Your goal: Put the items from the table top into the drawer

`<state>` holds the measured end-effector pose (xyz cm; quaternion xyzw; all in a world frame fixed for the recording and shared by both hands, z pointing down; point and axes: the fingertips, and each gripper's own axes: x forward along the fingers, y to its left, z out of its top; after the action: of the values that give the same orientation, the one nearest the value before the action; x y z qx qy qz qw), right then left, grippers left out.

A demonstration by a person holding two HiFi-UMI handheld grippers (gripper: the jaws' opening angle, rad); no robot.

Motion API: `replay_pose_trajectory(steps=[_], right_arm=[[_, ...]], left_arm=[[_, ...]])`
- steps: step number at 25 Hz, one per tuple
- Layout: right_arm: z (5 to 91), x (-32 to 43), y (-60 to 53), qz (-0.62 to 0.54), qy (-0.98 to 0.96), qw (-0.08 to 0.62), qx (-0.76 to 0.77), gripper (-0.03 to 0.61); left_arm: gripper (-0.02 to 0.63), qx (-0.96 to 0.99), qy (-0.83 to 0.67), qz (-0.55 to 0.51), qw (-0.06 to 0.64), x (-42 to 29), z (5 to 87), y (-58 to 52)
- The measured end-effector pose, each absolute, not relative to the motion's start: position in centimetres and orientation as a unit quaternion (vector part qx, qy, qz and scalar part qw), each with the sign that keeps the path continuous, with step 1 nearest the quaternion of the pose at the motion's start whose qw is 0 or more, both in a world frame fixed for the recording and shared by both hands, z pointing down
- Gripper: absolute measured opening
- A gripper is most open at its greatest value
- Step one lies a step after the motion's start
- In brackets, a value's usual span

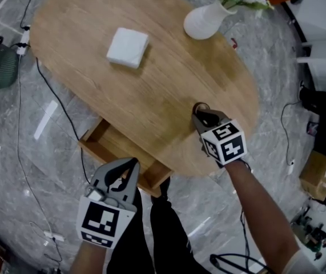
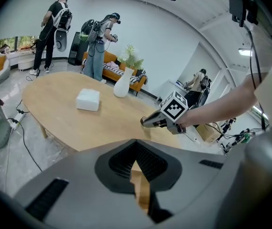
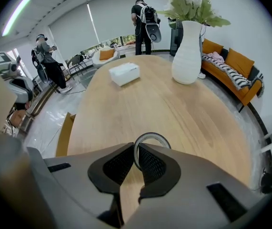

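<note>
The ring (image 3: 151, 134) stands on edge near the tabletop's near right edge, one thin wall pinched between the tips of the right gripper (image 3: 136, 151). I judge this hold shallow. With so little of the wall between the pads, the ring could swing or slip free on the way to the drawer (image 1: 103, 138). The drawer is pulled out under the near left edge. The left gripper (image 1: 129, 167) hangs just in front of it, jaws pressed together on nothing, and could block the drop. The box (image 1: 128, 47) lies toward the far left edge and the vase (image 1: 205, 20) by the far edge.

Only the right gripper view shows the pinch on the wall; the head view gives just a dark arc beyond the jaws. Only the head view shows the drawer's open inside.
</note>
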<state>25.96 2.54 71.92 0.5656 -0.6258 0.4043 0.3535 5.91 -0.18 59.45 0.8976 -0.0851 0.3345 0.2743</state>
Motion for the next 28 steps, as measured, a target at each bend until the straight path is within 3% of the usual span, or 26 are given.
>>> replay_pose_trajectory(steps=[28], right_arm=[[71.5,15.5,6.5,0.397,-0.687,0.357,0.493,0.057]], left_arm=[[0.002,0.882,-0.132,0.336,0.301,2.0,61.1,3.3]])
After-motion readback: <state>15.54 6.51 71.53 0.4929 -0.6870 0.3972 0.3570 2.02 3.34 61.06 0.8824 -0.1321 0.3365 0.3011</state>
